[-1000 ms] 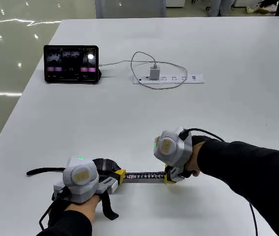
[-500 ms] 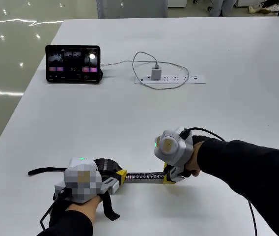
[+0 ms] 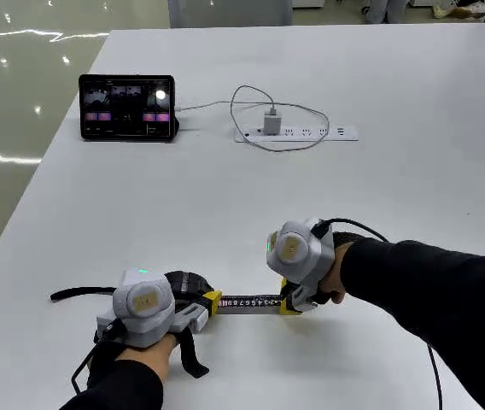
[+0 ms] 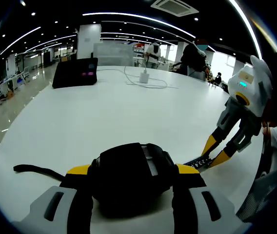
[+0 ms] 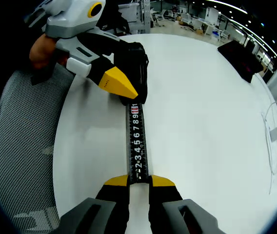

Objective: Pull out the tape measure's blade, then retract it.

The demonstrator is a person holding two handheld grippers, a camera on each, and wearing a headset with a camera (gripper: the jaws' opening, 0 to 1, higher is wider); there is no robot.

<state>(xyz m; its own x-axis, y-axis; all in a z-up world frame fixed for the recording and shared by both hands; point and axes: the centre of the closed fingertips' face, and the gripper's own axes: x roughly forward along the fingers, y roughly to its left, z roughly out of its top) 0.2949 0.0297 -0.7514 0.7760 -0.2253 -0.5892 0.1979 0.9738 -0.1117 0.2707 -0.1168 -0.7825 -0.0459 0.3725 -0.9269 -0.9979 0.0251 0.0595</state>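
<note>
The black tape measure case point(image 3: 188, 284) lies on the white table near its front edge, and my left gripper point(image 3: 195, 301) is shut on it. In the left gripper view the case point(image 4: 131, 176) sits between the yellow-tipped jaws of my left gripper point(image 4: 133, 170). A short length of the blade point(image 3: 248, 301) runs right from the case to my right gripper point(image 3: 287, 305), which is shut on the blade's end. In the right gripper view the numbered blade point(image 5: 137, 144) leads from my right gripper point(image 5: 138, 181) up to the case point(image 5: 134, 68).
A dark tablet point(image 3: 127, 107) stands at the back left. A white power strip point(image 3: 298, 133) with a charger and looped cable lies behind the work. A black strap point(image 3: 78, 295) trails left of the case. The table's left edge point(image 3: 20, 213) drops to a shiny floor.
My right gripper has come slightly closer to the case, so a little less blade shows between them. The left gripper holds still on the case.
</note>
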